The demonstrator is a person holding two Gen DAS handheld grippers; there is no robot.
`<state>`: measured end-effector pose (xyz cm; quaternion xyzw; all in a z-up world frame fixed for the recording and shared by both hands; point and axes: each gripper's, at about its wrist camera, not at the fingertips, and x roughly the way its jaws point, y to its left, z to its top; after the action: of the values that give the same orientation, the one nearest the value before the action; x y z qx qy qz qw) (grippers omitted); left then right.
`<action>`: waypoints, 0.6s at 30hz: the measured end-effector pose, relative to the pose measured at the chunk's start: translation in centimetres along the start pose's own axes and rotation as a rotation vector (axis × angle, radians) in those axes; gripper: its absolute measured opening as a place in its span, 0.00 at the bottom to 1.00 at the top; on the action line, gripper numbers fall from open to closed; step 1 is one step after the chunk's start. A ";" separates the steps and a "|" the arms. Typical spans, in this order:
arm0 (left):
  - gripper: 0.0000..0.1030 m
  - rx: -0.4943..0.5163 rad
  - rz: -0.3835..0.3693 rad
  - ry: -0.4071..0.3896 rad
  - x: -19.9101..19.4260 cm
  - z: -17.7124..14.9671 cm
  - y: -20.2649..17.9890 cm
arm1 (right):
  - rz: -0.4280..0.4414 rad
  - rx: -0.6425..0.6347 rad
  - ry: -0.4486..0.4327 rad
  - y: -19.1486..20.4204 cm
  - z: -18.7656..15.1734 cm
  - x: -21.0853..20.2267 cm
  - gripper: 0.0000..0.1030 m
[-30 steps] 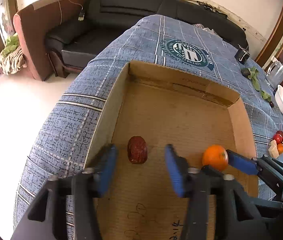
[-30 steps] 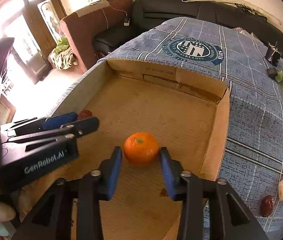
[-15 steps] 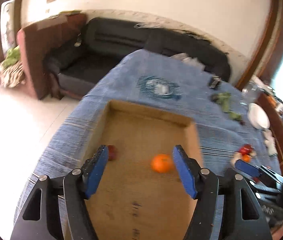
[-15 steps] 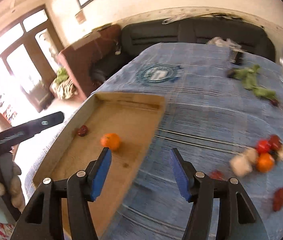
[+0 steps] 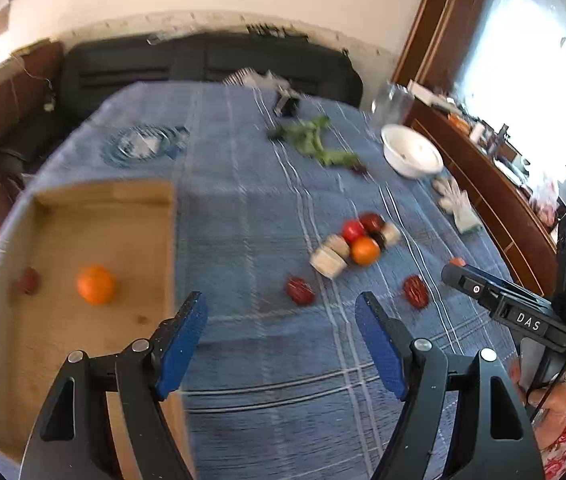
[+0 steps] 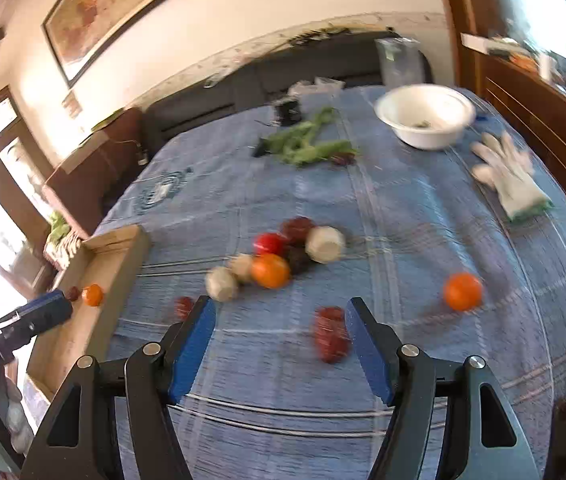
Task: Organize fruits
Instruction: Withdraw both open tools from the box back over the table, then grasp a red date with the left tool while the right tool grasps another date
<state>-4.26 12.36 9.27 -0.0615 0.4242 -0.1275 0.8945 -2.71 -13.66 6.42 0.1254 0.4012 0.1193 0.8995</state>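
Note:
A cardboard box (image 5: 163, 240) lies at the left of the blue cloth, holding an orange (image 5: 95, 285) and a dark red date (image 5: 28, 280). My left gripper (image 5: 281, 328) is open and empty above the cloth, right of the box. A cluster of fruits (image 5: 357, 240) lies ahead, with two loose dates (image 5: 300, 291) (image 5: 416, 291). My right gripper (image 6: 279, 332) is open and empty; a red date (image 6: 331, 338) lies just inside its right finger. The cluster (image 6: 279, 254) and a lone orange (image 6: 462, 291) lie beyond. The box (image 6: 123, 256) is at the left.
A white bowl (image 6: 425, 114), green leaves (image 6: 307, 142), a white glove (image 6: 509, 172) and a small black object (image 6: 289, 112) lie at the far side. A dark sofa (image 5: 203, 68) stands behind the table, a wooden cabinet (image 5: 483, 184) at the right.
Both grippers let go of their fruits in the box, opened wide, rose and swung right over the cloth toward the loose fruits. The orange and the date stay in the box.

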 end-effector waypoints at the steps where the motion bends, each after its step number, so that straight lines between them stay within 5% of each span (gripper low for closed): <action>1: 0.73 -0.002 -0.002 0.012 0.7 -0.3 -0.3 | -0.001 0.013 0.005 -0.6 -0.2 0.2 0.70; 11: 0.73 0.029 0.064 0.061 7.8 -1.0 -2.5 | -0.060 -0.005 0.029 -2.1 -1.7 4.5 0.70; 15: 0.73 0.014 0.058 0.090 10.3 -1.1 -2.0 | -0.085 -0.027 0.012 -2.5 -1.6 4.6 0.55; 18: 0.71 0.035 0.058 0.059 10.8 -0.9 -2.2 | -0.105 -0.042 -0.005 -2.7 -1.7 4.3 0.55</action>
<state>1.17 7.20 1.15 -0.0295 0.4495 -0.1106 0.8859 -0.88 -14.62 1.45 0.0855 0.4022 0.0802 0.9080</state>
